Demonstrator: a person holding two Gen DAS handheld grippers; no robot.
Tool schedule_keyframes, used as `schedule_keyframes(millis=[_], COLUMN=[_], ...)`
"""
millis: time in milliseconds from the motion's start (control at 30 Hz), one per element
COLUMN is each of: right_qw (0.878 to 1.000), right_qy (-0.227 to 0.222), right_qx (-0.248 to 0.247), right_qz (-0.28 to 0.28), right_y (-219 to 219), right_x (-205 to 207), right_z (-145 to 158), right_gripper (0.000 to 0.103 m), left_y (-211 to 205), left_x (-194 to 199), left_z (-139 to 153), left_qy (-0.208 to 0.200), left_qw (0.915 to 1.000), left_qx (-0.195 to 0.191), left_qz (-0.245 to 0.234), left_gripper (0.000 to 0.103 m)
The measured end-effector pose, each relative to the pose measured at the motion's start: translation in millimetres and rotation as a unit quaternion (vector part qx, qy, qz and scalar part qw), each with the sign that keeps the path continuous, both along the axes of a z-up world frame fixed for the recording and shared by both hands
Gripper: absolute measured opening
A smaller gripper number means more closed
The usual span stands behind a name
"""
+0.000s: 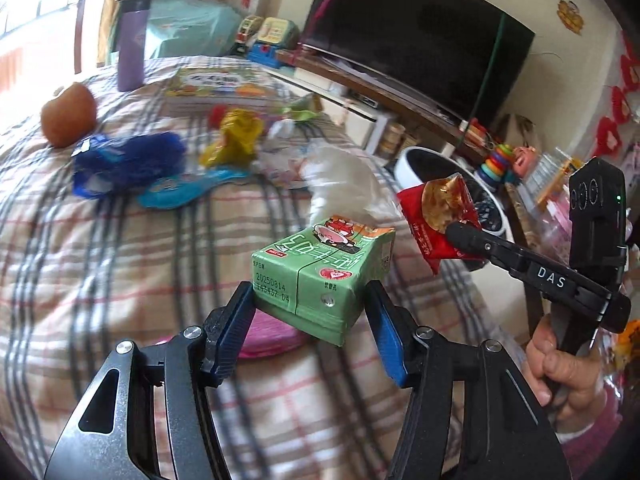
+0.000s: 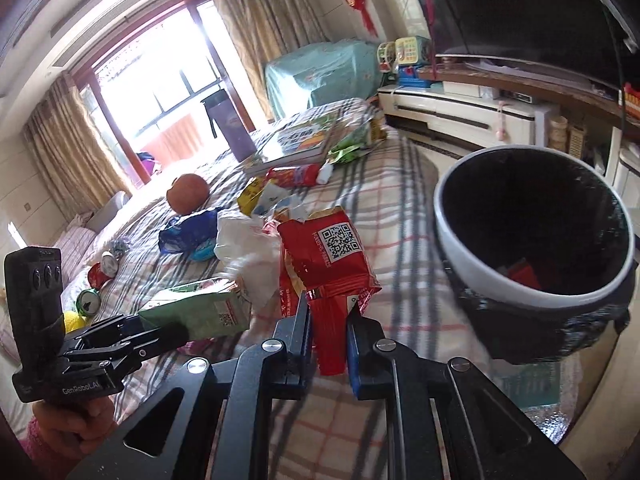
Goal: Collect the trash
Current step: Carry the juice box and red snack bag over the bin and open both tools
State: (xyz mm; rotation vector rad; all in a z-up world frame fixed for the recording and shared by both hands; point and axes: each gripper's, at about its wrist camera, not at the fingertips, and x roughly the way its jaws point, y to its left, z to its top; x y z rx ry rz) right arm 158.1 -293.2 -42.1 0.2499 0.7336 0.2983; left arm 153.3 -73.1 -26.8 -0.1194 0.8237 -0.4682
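the left gripper (image 1: 310, 312) is clenched on a green drink carton (image 1: 324, 276), lifted off the plaid bed (image 1: 120, 260) near its bin-side edge. the right gripper (image 2: 328, 320) grasps a red snack wrapper (image 2: 328, 264) at its lower end, close to the white-rimmed bin (image 2: 472, 264) beside the bed. to do this well, carry each piece fully over the rim before letting go, wrapper first, as it hangs loose. more wrappers lie mid-bed.

Wrappers (image 1: 236, 140) scattered on the bed (image 1: 120, 260), bin (image 2: 532, 248) beside its edge, book (image 2: 288, 146) behind them
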Motion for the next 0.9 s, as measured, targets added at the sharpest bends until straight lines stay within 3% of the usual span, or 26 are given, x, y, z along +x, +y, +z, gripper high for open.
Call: schedule_keyframes(millis=[900], right_qw=[0.995], right_qy=[-0.022], right_qx=[0.006], right_qz=[-0.097], right_y=[-95.2], right_x=[-20.3], right_z=[13.3], right_gripper=[0.014], left_y=[-105.8], left_x=[-2.4], left_z=[21.0], left_qy=[-0.025], left_qw=[0.9957], left_qx=[-0.024], left_qz=[-0.086], left_gripper=[0.056])
